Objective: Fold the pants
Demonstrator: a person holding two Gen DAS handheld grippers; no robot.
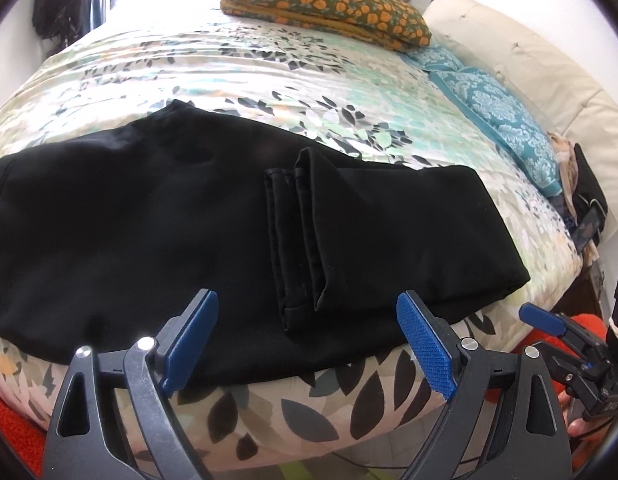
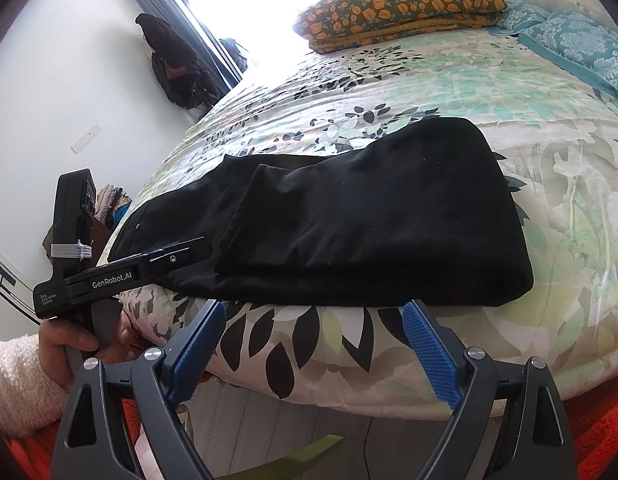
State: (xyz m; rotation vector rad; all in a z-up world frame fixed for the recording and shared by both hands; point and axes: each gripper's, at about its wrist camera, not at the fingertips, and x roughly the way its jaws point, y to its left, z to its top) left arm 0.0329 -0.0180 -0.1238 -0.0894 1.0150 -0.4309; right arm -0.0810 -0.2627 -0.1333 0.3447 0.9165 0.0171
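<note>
Black pants (image 1: 149,232) lie flat on the bed near its front edge, folded over once, with the leg hems (image 1: 301,240) lying on top at the middle. In the right wrist view the pants (image 2: 369,220) show the folded end at the right. My left gripper (image 1: 309,312) is open and empty, just above the near edge of the pants by the hems. My right gripper (image 2: 313,316) is open and empty, just short of the near edge of the folded part. The right gripper also shows in the left wrist view (image 1: 549,320), and the left gripper shows in the right wrist view (image 2: 181,256).
The bed has a leaf-print cover (image 1: 269,80). A folded orange-flowered blanket (image 1: 325,4) lies at the far side, teal pillows (image 1: 497,108) and a cream headboard (image 1: 529,56) at the right. Dark clothes (image 2: 169,60) hang by the window. Orange rug (image 2: 589,432) below.
</note>
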